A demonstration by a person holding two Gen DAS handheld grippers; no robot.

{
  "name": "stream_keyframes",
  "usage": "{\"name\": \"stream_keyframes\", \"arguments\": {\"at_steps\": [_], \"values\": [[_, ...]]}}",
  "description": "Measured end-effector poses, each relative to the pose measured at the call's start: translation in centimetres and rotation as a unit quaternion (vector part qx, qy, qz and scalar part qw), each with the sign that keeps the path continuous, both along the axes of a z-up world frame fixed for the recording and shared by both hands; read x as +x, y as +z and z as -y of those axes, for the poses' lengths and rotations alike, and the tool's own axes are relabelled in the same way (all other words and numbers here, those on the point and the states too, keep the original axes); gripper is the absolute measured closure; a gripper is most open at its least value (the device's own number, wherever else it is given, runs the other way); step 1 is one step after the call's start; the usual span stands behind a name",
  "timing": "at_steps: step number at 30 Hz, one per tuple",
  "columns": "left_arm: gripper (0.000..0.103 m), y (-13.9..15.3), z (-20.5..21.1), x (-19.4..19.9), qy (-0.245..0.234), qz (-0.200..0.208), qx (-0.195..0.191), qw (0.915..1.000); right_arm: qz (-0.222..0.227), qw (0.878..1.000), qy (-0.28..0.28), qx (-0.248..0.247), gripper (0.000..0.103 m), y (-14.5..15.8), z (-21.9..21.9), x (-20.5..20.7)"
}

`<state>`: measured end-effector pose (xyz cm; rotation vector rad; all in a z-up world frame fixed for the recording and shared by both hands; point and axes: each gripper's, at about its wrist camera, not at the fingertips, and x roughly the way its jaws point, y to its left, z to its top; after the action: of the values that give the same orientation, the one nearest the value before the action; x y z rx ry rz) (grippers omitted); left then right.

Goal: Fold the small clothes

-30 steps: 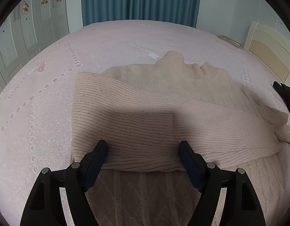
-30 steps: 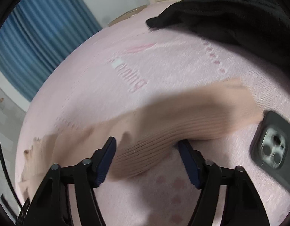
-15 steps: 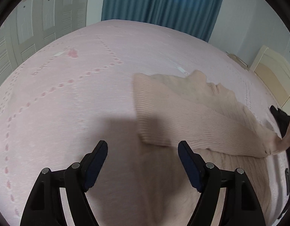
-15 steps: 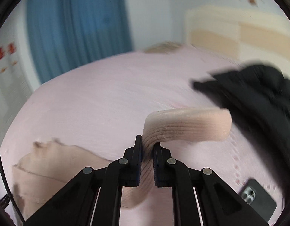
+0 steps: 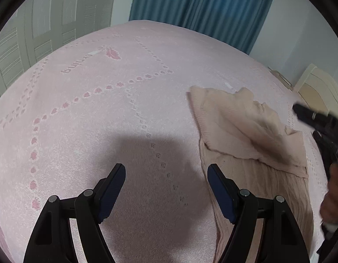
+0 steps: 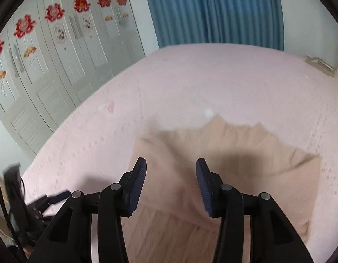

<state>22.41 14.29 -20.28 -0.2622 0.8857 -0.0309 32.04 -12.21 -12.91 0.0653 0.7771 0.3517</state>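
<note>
- On a pink bedspread [image 5: 129,114], in the left wrist view, the left gripper [image 5: 166,188] hangs with its jaws spread and nothing between them, over bare cover. The beige knit sweater [image 5: 245,131] lies flat to its right, with both sleeves crossed over the chest. At the far right edge the right gripper [image 5: 315,118] shows as a dark blur, with a hand [image 5: 333,197] below it.
- In the right wrist view, that gripper hovers just above the sweater's chest, its jaws having just been opening, and no cloth is between them: the sleeve lies released.
- Judged from this, the sleeve folds are done. The next move calls for both grippers to take the near hem and bring it up toward the collar.
- Only the left view shows the printed lettering [image 5: 75,68] and dotted pattern on the cover. Only the right view shows the sweater's collar [image 6: 232,125] head on, the wardrobe doors [image 6: 48,70] with red flower decorations [image 6: 24,25], and the left gripper as a dark shape at its lower left.
</note>
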Motion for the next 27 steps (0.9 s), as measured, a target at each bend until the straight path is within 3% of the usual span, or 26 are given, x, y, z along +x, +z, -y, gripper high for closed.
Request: {"name": "stream_keyframes", "arguments": {"at_steps": [3, 9, 13, 18, 22, 24, 27], "values": [[0.028, -0.4, 0.9, 0.3, -0.021, 0.003, -0.008, 0.9997, -0.007, 1.000, -0.013, -0.001, 0.055, -1.2, 3.0, -1.2], [0.028, -0.5, 3.7, 2.9, -0.047, 0.014, -0.054, 0.9973, -0.008, 0.989, -0.136, -0.055, 0.053, -2.4, 14.4, -4.3], [0.028, -0.8, 5.1, 5.0, -0.049, -0.004, -0.087, 0.9950, -0.056, 0.981, -0.169, -0.081, 0.052, -5.4, 19.4, -5.2], [0.030, -1.1, 6.5, 6.9, -0.043, -0.006, -0.092, 0.9948, -0.089, 0.981, -0.168, -0.030, 0.052, -8.1, 21.2, -5.2], [0.046, -1.6, 6.4, 9.2, -0.010, -0.019, -0.077, 0.9968, -0.092, 0.983, -0.159, -0.026, 0.052, -9.3, 20.7, -4.0], [0.057, -2.0, 6.4, 10.2, -0.003, -0.032, -0.075, 0.9967, -0.102, 0.982, -0.161, -0.019, 0.057, -10.4, 20.5, -3.2], [0.070, -2.2, 6.4, 11.2, 0.007, -0.032, -0.069, 0.9971, -0.091, 0.982, -0.162, -0.012, 0.091, -10.3, 20.7, -2.7]]}}
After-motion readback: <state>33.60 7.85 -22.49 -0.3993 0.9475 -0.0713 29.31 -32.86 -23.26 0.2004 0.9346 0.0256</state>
